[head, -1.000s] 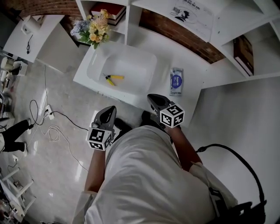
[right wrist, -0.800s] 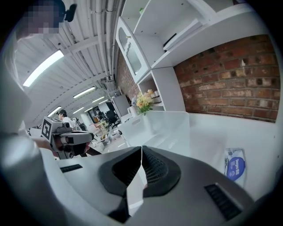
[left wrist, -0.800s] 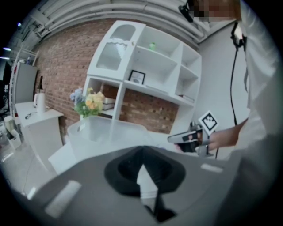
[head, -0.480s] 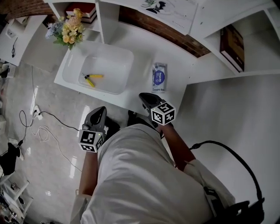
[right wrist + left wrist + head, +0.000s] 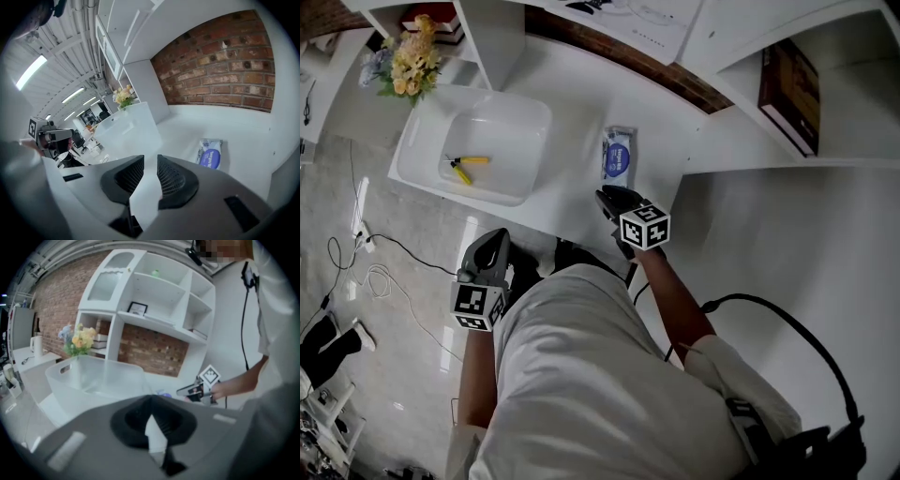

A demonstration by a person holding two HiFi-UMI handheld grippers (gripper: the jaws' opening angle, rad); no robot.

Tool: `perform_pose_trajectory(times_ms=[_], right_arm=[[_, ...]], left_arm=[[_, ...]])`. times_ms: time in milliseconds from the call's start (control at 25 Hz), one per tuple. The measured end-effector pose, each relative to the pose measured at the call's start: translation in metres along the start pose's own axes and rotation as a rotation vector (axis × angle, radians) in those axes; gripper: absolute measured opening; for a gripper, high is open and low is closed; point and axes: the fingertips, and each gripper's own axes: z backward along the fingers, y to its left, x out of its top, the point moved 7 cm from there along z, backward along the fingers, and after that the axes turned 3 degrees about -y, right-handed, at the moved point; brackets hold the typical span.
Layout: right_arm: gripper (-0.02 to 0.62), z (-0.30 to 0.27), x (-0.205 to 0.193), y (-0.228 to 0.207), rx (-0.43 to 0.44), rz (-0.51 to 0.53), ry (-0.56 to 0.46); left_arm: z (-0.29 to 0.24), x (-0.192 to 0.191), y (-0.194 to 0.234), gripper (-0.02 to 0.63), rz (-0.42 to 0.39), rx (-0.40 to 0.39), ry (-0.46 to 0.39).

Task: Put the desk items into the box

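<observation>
A translucent white box [image 5: 511,117] stands on the white desk [image 5: 581,94], with yellow-handled pliers [image 5: 464,168] inside it. To its right a blue-and-white tissue pack [image 5: 620,157] lies flat on the desk. My right gripper [image 5: 607,196] hovers just short of the pack, at the desk's front edge. Its jaws are opening, with nothing between them [image 5: 150,161]; the pack [image 5: 210,153] shows ahead to the right. My left gripper [image 5: 492,242] hangs below the desk's front edge, in front of the box [image 5: 93,376]. Its jaws [image 5: 151,404] look shut and empty.
A bunch of flowers [image 5: 408,66] stands behind the box at the left. White shelves rise along the back; a dark book [image 5: 787,80] lies on one at the right. Cables [image 5: 366,262] trail on the floor at the left.
The right gripper has moved forward over the desk's edge, closer to the tissue pack. The left gripper stays low beside the body. The whole desk has shifted leftward in the head view.
</observation>
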Motion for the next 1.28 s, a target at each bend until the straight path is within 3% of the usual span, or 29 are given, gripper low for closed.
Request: perform_pose_trajectory(times_ms=[600, 1280], right_arm=[[0.145, -0.01, -0.033, -0.105, -0.119, -0.058, 0.109], [0.267, -0.064, -0.053, -0.162, -0.197, -0.124, 0.279]], left_arm=[[-0.035, -0.006, -0.025, 0.003, 0.016, 0.022, 0.044], [-0.033, -0.015, -0.014, 0.003, 0.074, 0.148, 0.081]])
